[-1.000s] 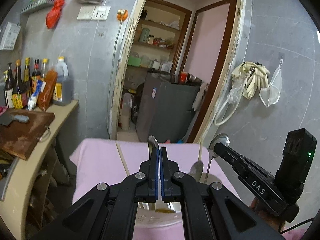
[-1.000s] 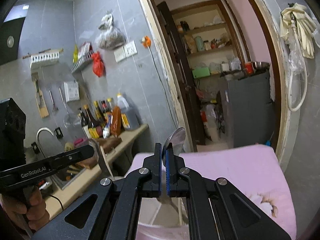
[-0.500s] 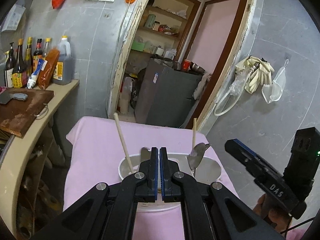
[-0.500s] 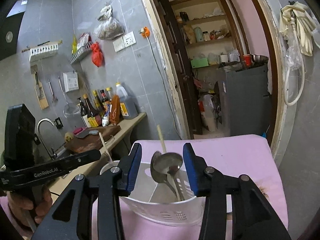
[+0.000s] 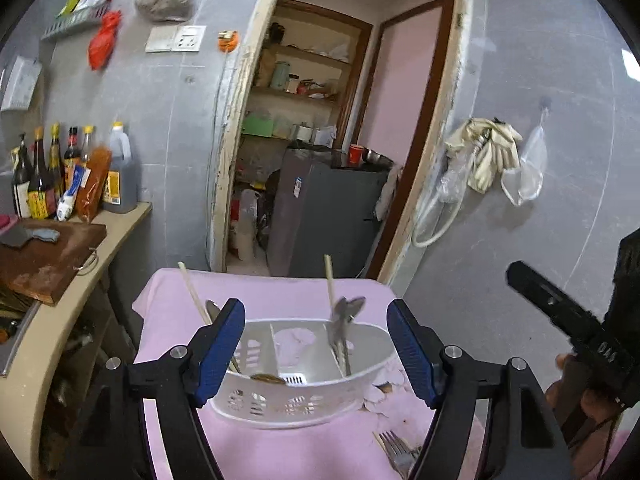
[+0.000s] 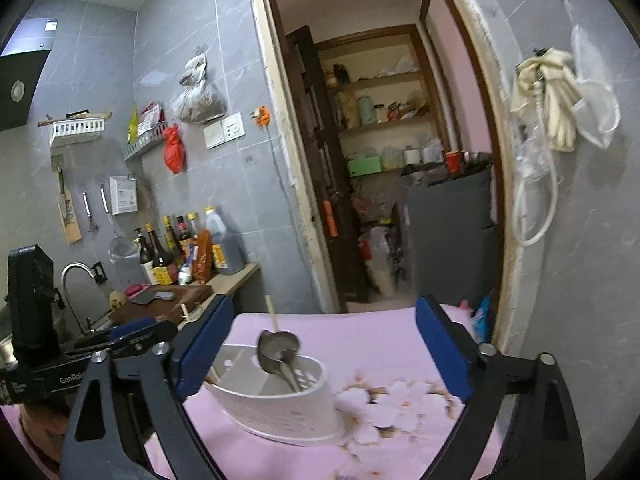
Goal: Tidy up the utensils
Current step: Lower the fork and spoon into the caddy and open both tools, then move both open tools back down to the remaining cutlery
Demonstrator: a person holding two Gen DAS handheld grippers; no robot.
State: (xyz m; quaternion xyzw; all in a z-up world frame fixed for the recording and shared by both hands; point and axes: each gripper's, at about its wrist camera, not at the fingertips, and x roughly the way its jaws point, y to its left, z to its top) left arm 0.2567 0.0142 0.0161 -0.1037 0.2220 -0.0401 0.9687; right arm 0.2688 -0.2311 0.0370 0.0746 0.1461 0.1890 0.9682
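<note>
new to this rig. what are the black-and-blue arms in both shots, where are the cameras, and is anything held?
There is no robot: a person holds a two-finger claw in each hand, and a fisheye camera on each looks along its fingers. The left view shows the left claw; the right view shows the right claw. Both are open and empty. On the pink cloth stands a white divided utensil caddy holding spoons and chopsticks. A fork lies in front of it.
</note>
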